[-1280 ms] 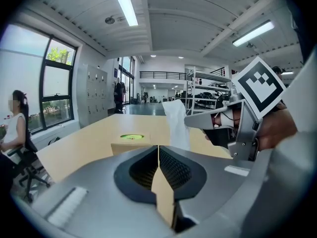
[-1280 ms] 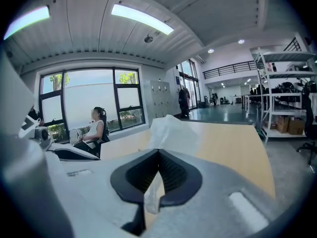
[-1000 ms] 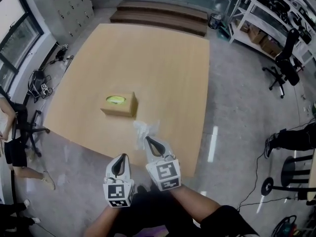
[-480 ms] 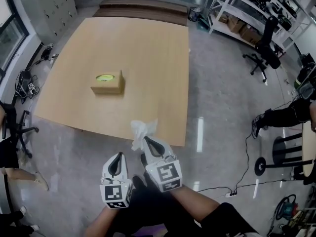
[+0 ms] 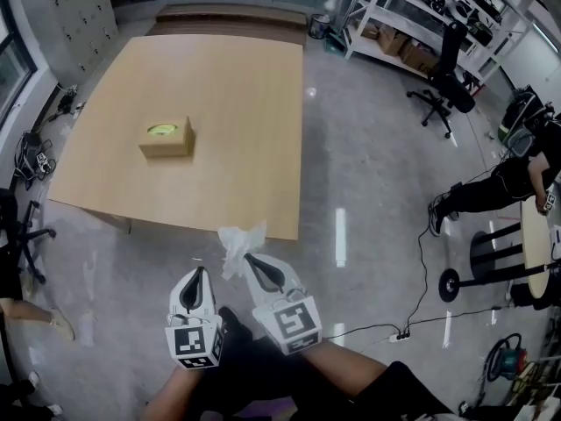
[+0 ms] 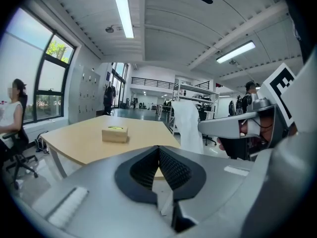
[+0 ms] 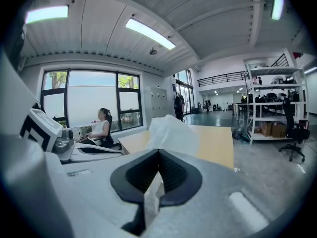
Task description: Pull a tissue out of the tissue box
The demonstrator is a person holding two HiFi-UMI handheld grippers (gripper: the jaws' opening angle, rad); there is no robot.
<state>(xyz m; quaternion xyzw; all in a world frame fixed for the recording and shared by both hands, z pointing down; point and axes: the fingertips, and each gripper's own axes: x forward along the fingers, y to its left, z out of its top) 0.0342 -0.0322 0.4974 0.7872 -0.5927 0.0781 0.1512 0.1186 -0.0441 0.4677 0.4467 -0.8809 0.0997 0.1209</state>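
White wad at your right gripper, is that the tissue? — guest

Yep. My right jaws are clamped on its lower end, and the rest fans up loose past the tips, over the grey floor just off the table edge. — me

And the left gripper? — guest

Pinched closed, nothing in it as far as I can see. It sits just beside the right one, both pointing toward the table. — me

Where's the tissue box? — guest

Flat on the wooden table, toward its left side in the head view, well apart from both my grippers. There's a yellow-green oval opening on top. — me
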